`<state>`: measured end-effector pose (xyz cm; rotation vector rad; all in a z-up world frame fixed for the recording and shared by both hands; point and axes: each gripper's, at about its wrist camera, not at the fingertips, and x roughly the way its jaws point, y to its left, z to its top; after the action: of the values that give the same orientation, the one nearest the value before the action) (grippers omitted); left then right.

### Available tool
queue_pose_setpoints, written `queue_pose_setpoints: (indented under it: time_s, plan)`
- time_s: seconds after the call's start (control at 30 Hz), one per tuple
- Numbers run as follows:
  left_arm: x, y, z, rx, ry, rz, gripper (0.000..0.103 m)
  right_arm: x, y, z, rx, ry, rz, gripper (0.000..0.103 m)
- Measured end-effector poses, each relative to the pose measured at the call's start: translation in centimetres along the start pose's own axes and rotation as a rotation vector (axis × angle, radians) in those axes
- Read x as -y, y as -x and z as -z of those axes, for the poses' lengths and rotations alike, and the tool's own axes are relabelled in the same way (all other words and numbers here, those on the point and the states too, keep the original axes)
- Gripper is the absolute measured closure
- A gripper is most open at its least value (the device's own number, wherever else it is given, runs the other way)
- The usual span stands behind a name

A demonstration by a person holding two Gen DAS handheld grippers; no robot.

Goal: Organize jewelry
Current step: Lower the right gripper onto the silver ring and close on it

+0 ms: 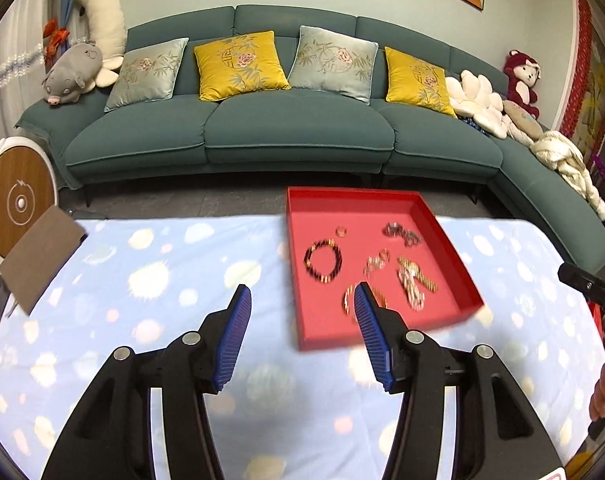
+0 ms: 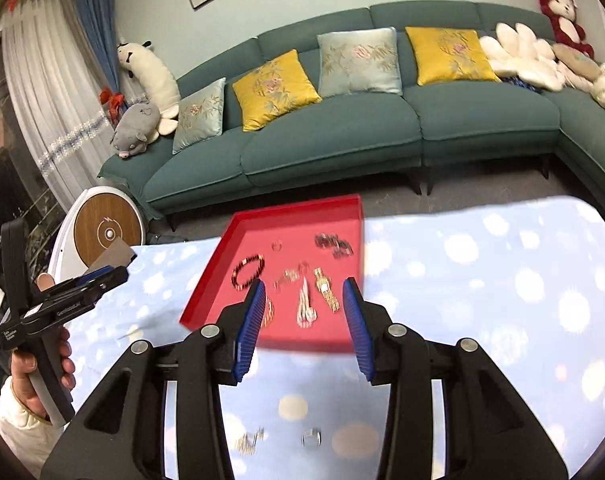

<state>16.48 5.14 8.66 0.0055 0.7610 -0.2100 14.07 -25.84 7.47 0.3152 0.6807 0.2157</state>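
Left wrist view: my left gripper jaws apart, empty, above spotted blue cloth. Red tray ahead-right holds beaded bracelet, watch. Brown card at left edge.

Right wrist view: my right gripper jaws apart, empty, before tray's near edge. 2 small pieces on cloth below. Sofa beyond.

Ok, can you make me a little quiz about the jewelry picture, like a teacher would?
1. True or false: the red tray is empty.
2. Which is in the tray? A) dark bead bracelet B) spoon C) toy car
3. What lies on the spotted cloth outside the tray, between the arms of the right hand-held gripper?

Key: 1 false; 2 A; 3 a small ring beside a small gold piece.
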Motion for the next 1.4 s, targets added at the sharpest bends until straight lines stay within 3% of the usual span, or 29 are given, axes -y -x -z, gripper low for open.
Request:
queue_pose_setpoints:
  time_s: [0.2, 0.43, 0.63, 1.0, 1.3, 1.4]
  plan:
    - [-0.2, 1.2, 5.9, -0.073, 0.078, 0.068, 0.051, 0.4, 1.0, 5.3, -0.082, -0.008, 0.051, 0.064]
    - [0.8, 0.1, 11.0, -0.152, 0.146, 0.085, 0.051, -1.8, -3.5, 10.2, -0.210, 0.103, 0.078, 0.064]
    - [1.9, -0.5, 12.3, -0.148, 0.062, 0.054, 0.051, -3.6, -6.5, 12.2, -0.258, 0.192, 0.124, 0.064]
    - [3.3, -1.6, 13.3, -0.192, 0.020, 0.093, 0.051, -2.9, -7.9, 13.9, -0.304, 0.261, 0.179, 0.066]
    - [4.6, -2.1, 13.3, -0.198, 0.009, 0.128, 0.051, -2.7, -8.1, 13.6, -0.302, 0.253, 0.159, 0.072]
    - [4.9, -2.2, 13.5, -0.199, 0.004, 0.132, 0.051, -2.6, -8.2, 13.6, -0.296, 0.252, 0.166, 0.079]
